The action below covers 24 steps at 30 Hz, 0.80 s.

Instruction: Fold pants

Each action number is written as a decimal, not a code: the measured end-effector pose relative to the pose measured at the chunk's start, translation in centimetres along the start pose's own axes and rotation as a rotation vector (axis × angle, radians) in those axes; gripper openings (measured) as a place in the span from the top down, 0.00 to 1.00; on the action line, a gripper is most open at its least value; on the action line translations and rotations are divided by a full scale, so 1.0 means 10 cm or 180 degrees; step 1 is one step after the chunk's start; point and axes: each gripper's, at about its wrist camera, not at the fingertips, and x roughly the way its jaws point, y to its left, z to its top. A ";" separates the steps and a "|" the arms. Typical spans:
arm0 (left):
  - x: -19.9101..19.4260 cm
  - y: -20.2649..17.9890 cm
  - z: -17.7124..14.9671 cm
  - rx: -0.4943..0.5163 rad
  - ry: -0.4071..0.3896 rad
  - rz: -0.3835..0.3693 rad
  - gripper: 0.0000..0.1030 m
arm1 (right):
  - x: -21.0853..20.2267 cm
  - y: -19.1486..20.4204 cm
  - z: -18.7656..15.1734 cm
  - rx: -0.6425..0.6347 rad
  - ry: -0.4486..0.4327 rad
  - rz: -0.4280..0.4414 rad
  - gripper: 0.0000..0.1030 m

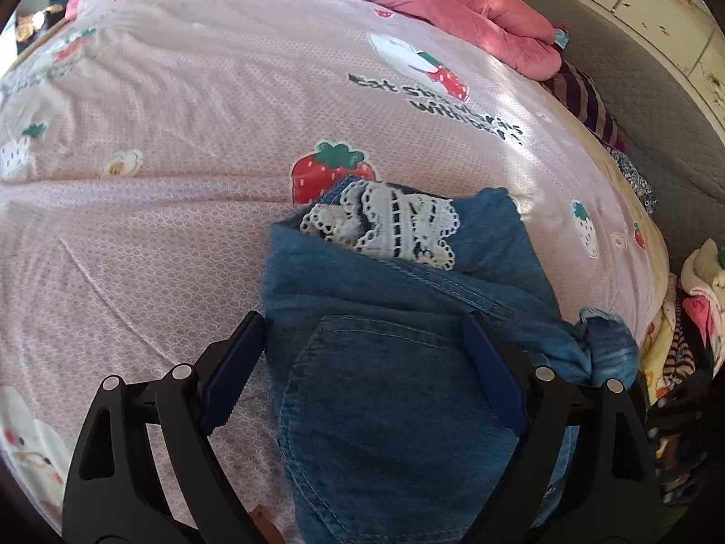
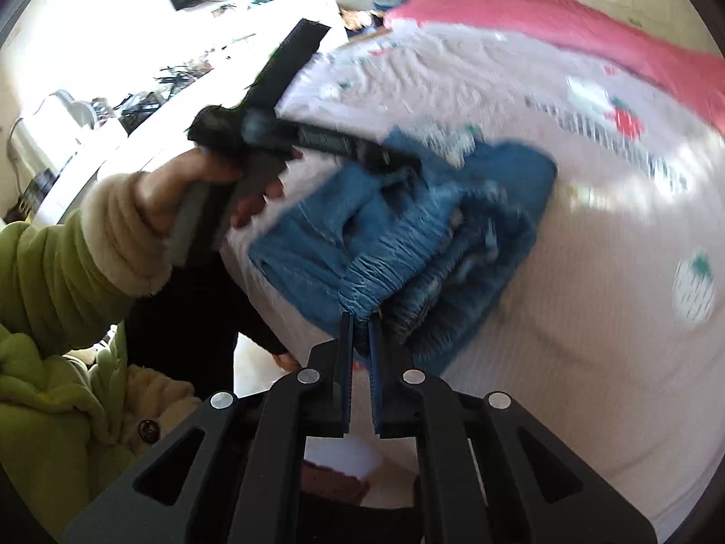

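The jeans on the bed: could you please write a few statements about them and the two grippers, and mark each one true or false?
1. The right gripper is shut on the jeans. True.
2. The left gripper is clamped shut. False: its jaws stand wide open over the jeans.
3. White lace shows on the jeans. True.
4. The jeans lie on a bare wooden floor. False: they lie on a pink strawberry-print sheet.
5. The jeans are spread out flat at full length. False: they are bunched in layers.
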 end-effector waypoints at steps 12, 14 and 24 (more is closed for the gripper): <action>-0.08 0.00 0.01 -0.0025 -0.0113 -0.0034 0.21 | 0.01 0.02 -0.02 0.0250 -0.0195 0.0053 0.83; -0.19 -0.02 0.00 -0.0018 -0.0197 -0.0073 0.21 | -0.08 0.06 0.00 0.0278 -0.0296 0.0086 0.72; -0.69 -0.21 -0.09 0.0220 -0.0573 0.0086 0.15 | -0.39 0.25 0.07 0.0237 -0.0584 -0.0062 0.50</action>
